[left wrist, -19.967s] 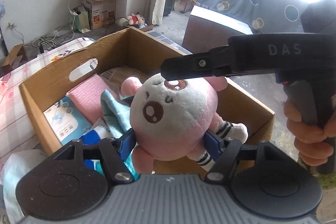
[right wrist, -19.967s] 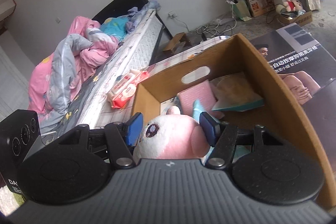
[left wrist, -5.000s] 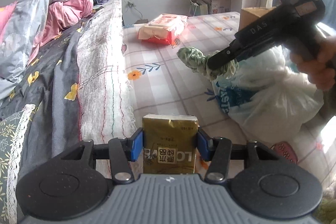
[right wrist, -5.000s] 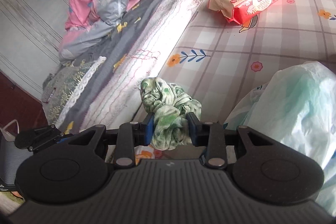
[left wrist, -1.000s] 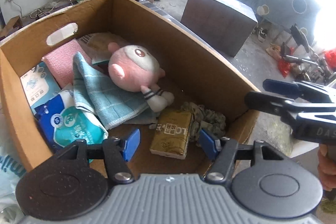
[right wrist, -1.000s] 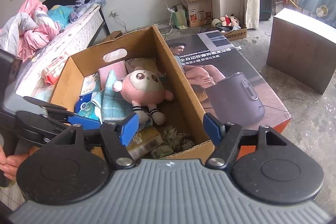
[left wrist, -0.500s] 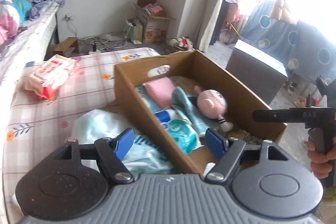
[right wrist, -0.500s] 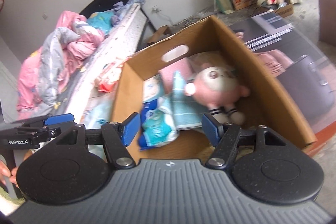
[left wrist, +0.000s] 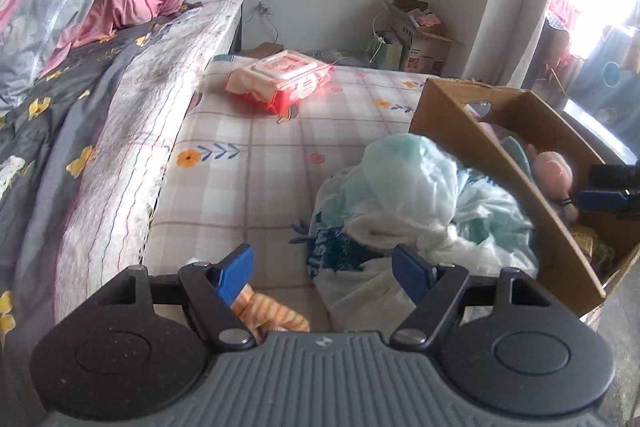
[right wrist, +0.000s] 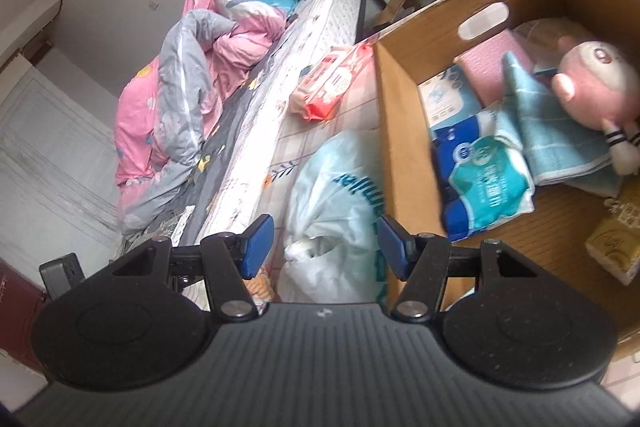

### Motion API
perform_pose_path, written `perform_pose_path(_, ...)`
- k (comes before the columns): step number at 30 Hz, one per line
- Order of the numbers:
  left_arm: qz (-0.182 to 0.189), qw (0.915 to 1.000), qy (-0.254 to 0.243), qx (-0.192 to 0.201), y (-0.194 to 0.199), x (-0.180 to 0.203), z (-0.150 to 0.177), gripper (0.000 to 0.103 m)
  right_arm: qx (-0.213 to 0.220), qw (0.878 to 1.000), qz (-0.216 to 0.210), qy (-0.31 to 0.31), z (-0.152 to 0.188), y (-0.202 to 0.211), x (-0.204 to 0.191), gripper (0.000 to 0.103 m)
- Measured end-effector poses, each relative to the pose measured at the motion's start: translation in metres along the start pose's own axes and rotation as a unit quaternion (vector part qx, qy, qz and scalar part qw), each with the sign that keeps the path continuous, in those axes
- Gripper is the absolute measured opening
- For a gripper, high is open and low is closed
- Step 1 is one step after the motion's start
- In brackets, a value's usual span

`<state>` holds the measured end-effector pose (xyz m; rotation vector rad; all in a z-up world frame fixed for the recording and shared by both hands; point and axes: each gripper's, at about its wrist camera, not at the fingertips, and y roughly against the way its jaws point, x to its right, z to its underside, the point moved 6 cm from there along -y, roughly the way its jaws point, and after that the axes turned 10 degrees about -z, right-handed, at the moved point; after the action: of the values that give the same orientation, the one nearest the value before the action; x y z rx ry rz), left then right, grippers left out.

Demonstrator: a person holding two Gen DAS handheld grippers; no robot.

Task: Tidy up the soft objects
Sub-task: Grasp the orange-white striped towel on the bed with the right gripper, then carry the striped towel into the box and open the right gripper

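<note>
On the checked mattress, soft things left: one orange striped cloth (left wrist: 272, 315) lying just under the left gripper (left wrist: 322, 267); one plastic bag (left wrist: 404, 195) leaning on the box; one red wipes pack (left wrist: 280, 81) well apart.
Box (right wrist: 404, 115): holds one pink plush toy (right wrist: 596, 83), one blue towel (right wrist: 556, 139), one pink pad (right wrist: 492, 71), two tissue packs, one gold pack (right wrist: 616, 247).
Left jaws: apart, nothing between them.
Right gripper (right wrist: 324, 243): jaws closing, empty, above the bag.
Step, likely: reaching for the next item.
Next move: lower onto the cloth or bag, close, carry it to the box.
</note>
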<state>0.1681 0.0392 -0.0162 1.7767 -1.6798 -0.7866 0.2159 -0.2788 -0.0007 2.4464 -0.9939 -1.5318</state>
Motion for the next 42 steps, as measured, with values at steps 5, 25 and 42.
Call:
perform_pose_path(5, -0.021, 0.9984, 0.03, -0.042, -0.02, -0.023, 0.026, 0.077, -0.041, 0.998, -0.048, 0.004, 0.02, -0.049, -0.041, 0.057)
perform_pose_path(25, 0.014, 0.9926, 0.104, -0.062, -0.054, -0.056, 0.061, 0.038, -0.195, 0.976, 0.015, 0.099, 0.089, -0.269, -0.089, 0.055)
perform_pose_path(42, 0.096, 0.9921, 0.002, 0.081, 0.042, 0.024, 0.005, 0.038, -0.115, 0.988, -0.096, 0.026, 0.059, -0.171, -0.091, 0.039)
